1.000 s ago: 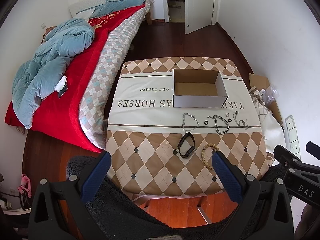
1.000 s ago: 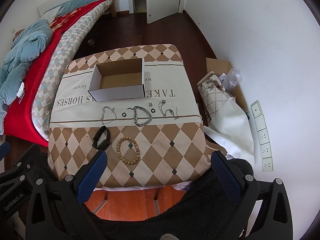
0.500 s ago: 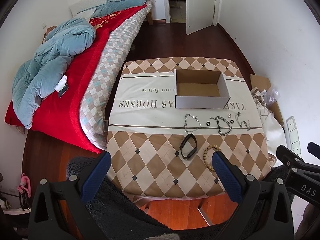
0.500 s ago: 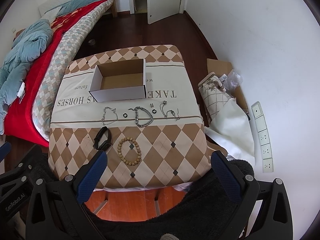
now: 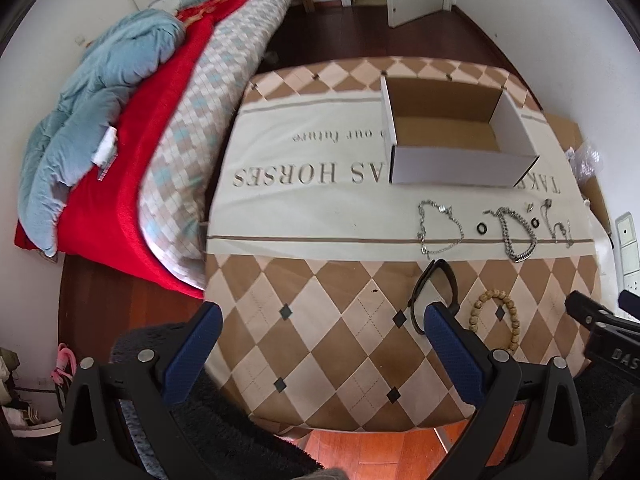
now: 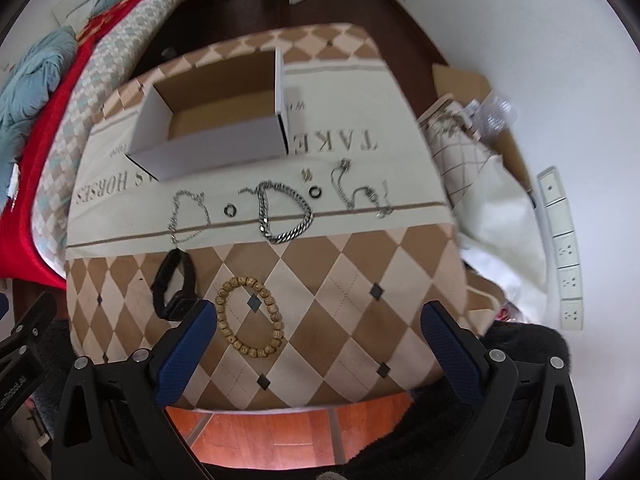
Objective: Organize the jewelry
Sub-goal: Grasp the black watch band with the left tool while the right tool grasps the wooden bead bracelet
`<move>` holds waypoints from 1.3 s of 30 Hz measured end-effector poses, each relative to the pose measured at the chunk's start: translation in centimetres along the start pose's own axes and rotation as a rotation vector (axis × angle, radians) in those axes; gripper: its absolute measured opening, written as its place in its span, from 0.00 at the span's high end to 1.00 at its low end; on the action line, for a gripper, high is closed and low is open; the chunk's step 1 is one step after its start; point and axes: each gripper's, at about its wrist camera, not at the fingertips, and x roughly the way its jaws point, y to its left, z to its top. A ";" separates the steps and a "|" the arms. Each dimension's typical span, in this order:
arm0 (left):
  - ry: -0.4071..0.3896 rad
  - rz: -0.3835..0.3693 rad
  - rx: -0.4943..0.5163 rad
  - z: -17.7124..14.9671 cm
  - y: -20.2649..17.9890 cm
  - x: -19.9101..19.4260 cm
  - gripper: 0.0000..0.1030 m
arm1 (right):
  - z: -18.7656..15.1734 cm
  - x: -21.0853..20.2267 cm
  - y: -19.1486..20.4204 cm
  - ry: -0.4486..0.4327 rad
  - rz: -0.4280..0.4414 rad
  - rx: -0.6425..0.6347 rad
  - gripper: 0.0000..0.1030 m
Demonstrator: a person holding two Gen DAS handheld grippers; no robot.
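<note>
Both tongs, left (image 5: 320, 338) and right (image 6: 318, 336), gape wide, holding nothing above the surface (image 6: 340, 320). Jewelry lies before the empty box (image 6: 216, 136); thin chains (image 6: 188, 216) could slip or snag the cloth when pinched.

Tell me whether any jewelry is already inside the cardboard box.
No: the cardboard box shows only its bare brown floor, while the wooden bead bracelet and the chains lie outside it on the tablecloth.

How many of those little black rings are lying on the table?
2. One small black ring lies between the thin silver chain and the thick silver chain; the other black ring lies just right of the thick chain. The box looks empty.
</note>
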 end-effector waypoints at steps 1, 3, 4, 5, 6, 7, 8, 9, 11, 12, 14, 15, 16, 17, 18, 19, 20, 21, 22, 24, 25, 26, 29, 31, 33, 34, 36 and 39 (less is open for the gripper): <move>0.011 -0.006 0.006 -0.1 -0.2 0.8 0.00 | 0.0 1.4 0.2 0.026 0.001 -0.005 0.08; 0.038 -0.015 0.024 0.0 -0.7 2.4 0.00 | -0.1 3.8 0.7 0.076 0.011 -0.018 0.20; 0.047 -0.014 0.030 0.0 -0.8 2.8 0.00 | -0.2 4.9 1.0 0.096 0.010 -0.027 0.23; 0.058 -0.016 0.037 0.0 -1.0 3.4 0.00 | -0.3 5.9 1.3 0.113 0.008 -0.039 0.25; 0.067 -0.020 0.044 0.1 -1.2 3.9 0.00 | -0.5 6.8 1.6 0.126 0.008 -0.050 0.27; 0.078 -0.023 0.051 0.1 -1.4 4.5 0.00 | -0.7 7.5 2.0 0.136 0.006 -0.062 0.29; 0.087 -0.026 0.057 0.1 -1.6 4.9 0.01 | -0.9 8.2 2.4 0.147 0.003 -0.075 0.33; 0.099 -0.032 0.064 0.2 -1.8 5.4 0.00 | -1.1 8.8 2.6 0.158 0.001 -0.087 0.39; 0.119 -0.047 0.076 0.3 -2.1 6.3 0.01 | -1.5 9.8 3.0 0.177 -0.004 -0.109 0.53; 0.134 -0.058 0.081 0.3 -2.3 6.8 0.01 | -1.6 9.5 3.2 0.148 -0.011 -0.124 0.60; 0.147 -0.070 0.088 0.4 -2.6 7.5 0.01 | -1.5 9.2 3.1 0.133 -0.011 -0.134 0.81; 0.150 -0.079 0.095 0.4 -2.8 7.9 0.03 | -1.4 9.1 3.0 0.130 -0.017 -0.131 0.90; 0.155 -0.084 0.100 0.5 -3.0 8.2 0.11 | -1.3 9.1 2.7 0.125 -0.025 -0.127 0.90; 0.162 -0.094 0.105 0.5 -3.2 8.5 0.18 | -1.2 9.0 2.3 0.122 -0.027 -0.120 0.90; 0.169 -0.107 0.110 0.6 -3.5 8.9 0.20 | -1.1 8.9 1.9 0.126 -0.029 -0.111 0.90; 0.173 -0.114 0.116 0.8 -3.7 9.1 0.24 | -1.0 8.9 1.5 0.131 -0.031 -0.106 0.90; 0.174 -0.121 0.122 0.9 -3.9 9.4 0.26 | -0.9 8.7 1.0 0.135 -0.034 -0.102 0.90; 0.176 -0.130 0.133 1.0 -4.2 9.8 0.26 | -0.9 8.6 0.7 0.138 -0.037 -0.098 0.90; 0.180 -0.135 0.141 1.1 -4.4 10.0 0.26 | -0.8 8.7 0.5 0.143 -0.038 -0.097 0.90; 0.186 -0.156 0.162 1.3 -4.9 10.5 0.26 | -0.7 8.5 0.1 0.148 -0.039 -0.091 0.90; 0.192 -0.164 0.171 1.3 -5.2 10.8 0.26 | -0.9 8.3 -0.2 0.151 -0.040 -0.089 0.90; 0.200 -0.172 0.177 1.4 -5.4 11.0 0.27 | -1.2 8.3 -0.4 0.152 -0.037 -0.086 0.90; 0.217 -0.194 0.201 1.3 -6.0 11.8 0.54 | -1.2 8.3 -0.9 0.152 -0.033 -0.073 0.89; 0.244 -0.210 0.199 1.0 -6.3 12.4 0.76 | -1.4 8.7 -1.7 0.149 -0.030 -0.070 0.88; 0.228 -0.207 0.203 0.9 -6.2 12.3 0.81 | -1.5 8.9 -1.8 0.149 -0.035 -0.076 0.88; 0.227 -0.209 0.205 0.8 -6.2 12.3 0.90 | -1.5 8.9 -1.8 0.146 -0.037 -0.078 0.89; 0.218 -0.209 0.197 0.6 -6.0 12.2 0.93 | -1.5 8.9 -1.7 0.139 -0.036 -0.078 0.90; 0.182 -0.187 0.199 0.1 -5.9 11.2 0.96 | -1.4 8.5 -1.0 0.128 -0.018 -0.061 0.90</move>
